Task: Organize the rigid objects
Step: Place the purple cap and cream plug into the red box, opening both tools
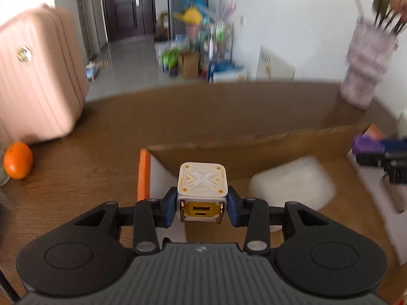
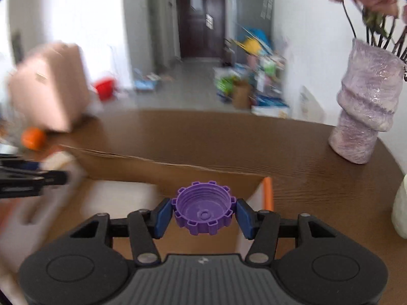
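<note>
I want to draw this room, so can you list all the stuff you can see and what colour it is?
Charger cube: one, white and yellow, held above the box.
Ridged cap: one, purple, held above the box.
Cardboard box: one, brown with orange edge, open on the table.
Table: one, dark brown wood.
Orange: one, orange, table's left edge.
Suitcase: one, pink, left.
Vase: one, lilac, holding flowers, table's right.
Left gripper: black, blue pads.
Right gripper: black, blue pads.

Dark door (image 2: 199,23) (grey tiled floor (image 2: 183,86))
</note>
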Demonstrator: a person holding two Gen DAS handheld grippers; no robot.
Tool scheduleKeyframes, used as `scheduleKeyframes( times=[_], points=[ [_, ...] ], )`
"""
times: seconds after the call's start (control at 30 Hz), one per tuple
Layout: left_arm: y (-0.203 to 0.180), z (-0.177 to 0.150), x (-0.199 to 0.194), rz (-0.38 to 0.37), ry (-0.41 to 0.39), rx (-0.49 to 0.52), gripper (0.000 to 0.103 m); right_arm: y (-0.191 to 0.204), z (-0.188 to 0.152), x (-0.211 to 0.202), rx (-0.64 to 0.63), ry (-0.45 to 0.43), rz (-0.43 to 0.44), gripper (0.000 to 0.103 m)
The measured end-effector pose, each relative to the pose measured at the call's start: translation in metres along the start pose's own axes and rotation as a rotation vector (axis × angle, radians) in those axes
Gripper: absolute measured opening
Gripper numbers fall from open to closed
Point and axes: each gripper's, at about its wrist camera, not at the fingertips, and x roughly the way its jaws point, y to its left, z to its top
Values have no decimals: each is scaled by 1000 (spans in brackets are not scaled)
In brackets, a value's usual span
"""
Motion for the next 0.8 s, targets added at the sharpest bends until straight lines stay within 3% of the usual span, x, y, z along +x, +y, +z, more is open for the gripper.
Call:
scheduleKeyframes(
  times=[0.17, 0.2, 0.27, 0.5, 0.63, 0.73, 0.8],
  points=[
    [-5, -6, -2, -3, -24, 66, 48, 7, 1, 33, -51, 58, -38, 54],
    [-2, -7, 0, -19, -4, 49, 48, 8, 0, 31, -38, 40, -33, 55],
    [1, -7, -1, -27, -7, 33, 47, 8, -4, 24, -26, 2, -33, 67],
    [3, -8, -5, -35, -39, 9, 49, -1, -6, 19, 10, -40, -9, 69],
    [5, -9, -25, -18, -62, 2, 49, -13, -8, -1, 78, -107, 44, 73],
    [6, -12, -60, -20, -96, 10, 49, -14, -10, -32, 106, -123, 92, 73],
    [7, -13, -89, -23, -130, 15, 50, -13, -11, -58, 82, -149, 77, 76]
  ],
)
